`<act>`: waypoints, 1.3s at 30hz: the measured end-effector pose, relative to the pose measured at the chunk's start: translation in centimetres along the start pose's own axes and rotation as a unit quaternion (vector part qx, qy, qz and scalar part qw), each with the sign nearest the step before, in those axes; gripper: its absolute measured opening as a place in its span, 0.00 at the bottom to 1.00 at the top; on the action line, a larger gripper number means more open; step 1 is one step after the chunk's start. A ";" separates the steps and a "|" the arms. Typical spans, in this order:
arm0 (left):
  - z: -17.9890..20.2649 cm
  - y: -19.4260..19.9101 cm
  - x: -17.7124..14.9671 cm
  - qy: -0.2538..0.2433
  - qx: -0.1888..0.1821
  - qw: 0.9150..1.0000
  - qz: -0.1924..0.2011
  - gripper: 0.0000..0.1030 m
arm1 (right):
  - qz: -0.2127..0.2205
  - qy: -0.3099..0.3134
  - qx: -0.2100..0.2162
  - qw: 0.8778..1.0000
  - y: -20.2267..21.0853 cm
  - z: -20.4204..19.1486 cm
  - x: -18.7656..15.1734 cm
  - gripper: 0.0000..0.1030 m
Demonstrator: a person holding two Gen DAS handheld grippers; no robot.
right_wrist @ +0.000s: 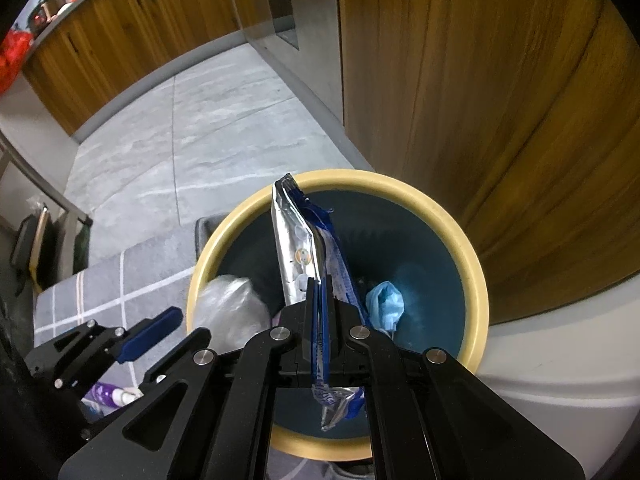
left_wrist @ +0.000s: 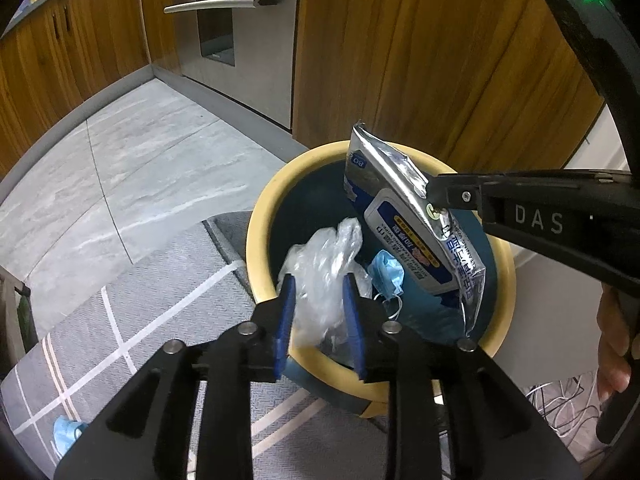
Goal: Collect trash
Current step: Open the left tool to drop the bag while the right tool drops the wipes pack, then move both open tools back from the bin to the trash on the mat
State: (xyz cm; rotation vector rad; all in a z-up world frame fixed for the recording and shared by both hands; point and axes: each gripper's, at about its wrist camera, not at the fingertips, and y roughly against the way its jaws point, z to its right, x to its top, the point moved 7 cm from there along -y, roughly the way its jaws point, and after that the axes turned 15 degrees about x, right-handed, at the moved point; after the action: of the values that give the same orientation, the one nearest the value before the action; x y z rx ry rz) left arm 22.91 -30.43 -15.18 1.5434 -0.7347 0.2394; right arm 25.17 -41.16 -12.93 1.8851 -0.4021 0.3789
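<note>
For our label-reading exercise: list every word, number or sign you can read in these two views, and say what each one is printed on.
"DAS": white letters on the black body of the right gripper, left wrist view.
"80": upside down, on the top corner of the silver wipes packet.
Blue and yellow print on the packet's label: too small and inverted to read.
Lettering along the packet edge in the right wrist view: blurred.

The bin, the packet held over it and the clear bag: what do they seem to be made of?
The bin: probably moulded plastic, with a matt cream rim and a smooth dark teal inside.
The packet: likely foil-lined plastic film; its silver back shines and creases sharply, and the front is printed blue and white.
The clear bag: thin, soft plastic film, see-through and crumpled into glossy folds.
</note>
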 end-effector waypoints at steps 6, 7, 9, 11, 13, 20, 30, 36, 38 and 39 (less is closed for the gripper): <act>-0.4 0.0 0.0 0.000 0.008 1.000 0.006 0.36 | -0.001 -0.002 -0.006 1.000 -0.1 0.4 0.0 0.03; -0.5 -0.1 0.1 0.001 0.009 1.000 0.006 0.37 | -0.002 -0.002 -0.007 1.000 -0.1 0.4 0.0 0.03; -0.6 0.0 0.0 0.002 0.009 1.000 0.007 0.40 | -0.003 -0.001 -0.009 1.000 -0.1 0.3 -0.1 0.03; -0.6 0.1 -0.2 0.004 0.012 1.000 0.009 0.45 | 0.000 0.003 -0.010 1.000 0.1 0.1 0.0 0.04; -0.7 0.4 -0.3 0.005 0.014 1.000 0.012 0.49 | 0.004 0.007 -0.011 1.000 0.3 -0.1 0.1 0.04; -1.7 1.3 -1.2 0.010 0.023 1.000 0.014 0.69 | 0.009 0.008 -0.008 1.000 0.6 -0.3 0.1 0.20; -5.7 3.4 -2.5 0.044 0.062 0.997 0.020 0.94 | 0.057 0.008 0.012 0.998 2.5 -2.1 1.1 0.91; -8.3 5.9 -3.8 0.047 0.093 0.994 0.025 0.94 | 0.078 0.036 0.021 0.996 3.5 -4.3 1.3 0.94; -9.5 6.9 -4.6 0.046 0.100 0.994 0.025 0.94 | 0.081 0.055 0.020 0.995 3.8 -5.3 1.0 0.94; -10.0 7.4 -4.8 0.045 0.105 0.993 0.025 0.94 | 0.083 0.061 0.019 0.995 3.9 -5.7 0.9 0.94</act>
State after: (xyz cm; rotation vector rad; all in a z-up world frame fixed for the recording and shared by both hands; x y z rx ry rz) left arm 17.70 -19.08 -10.56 1.7019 -0.6953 0.4319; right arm 23.82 -37.14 -7.44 1.8601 -0.4730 0.6136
